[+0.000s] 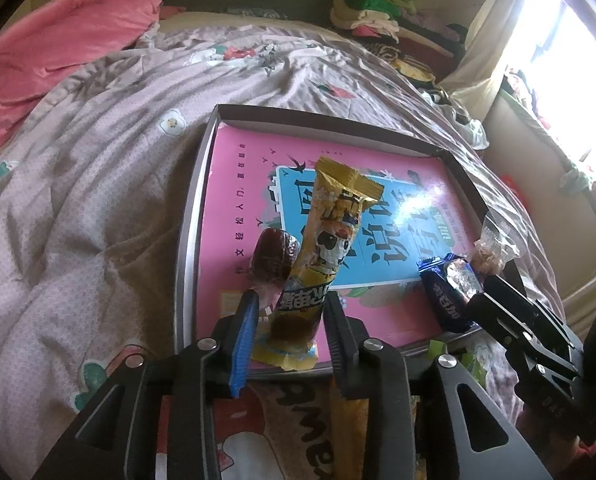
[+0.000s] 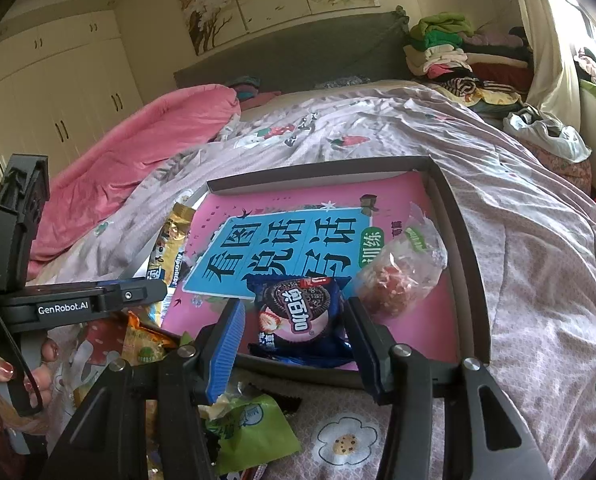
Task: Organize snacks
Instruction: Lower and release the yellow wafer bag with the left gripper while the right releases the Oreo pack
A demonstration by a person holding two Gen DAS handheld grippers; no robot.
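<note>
bed (image 1: 98, 184) carries a shallow grey tray (image 2: 467, 248) with a pink book lying flat as its floor. long yellow snack stick (image 1: 329, 236) stands between the left tongs (image 1: 288, 316), pads parted and just clear of it. a dark wrapped sweet (image 1: 274, 254) lies just beside it. blue cookie packet (image 2: 301, 312) sits between the right tongs (image 2: 294, 324); grip on it cannot be told. clear-wrapped snack (image 2: 401, 276) lies just beside, inside the tray.
</note>
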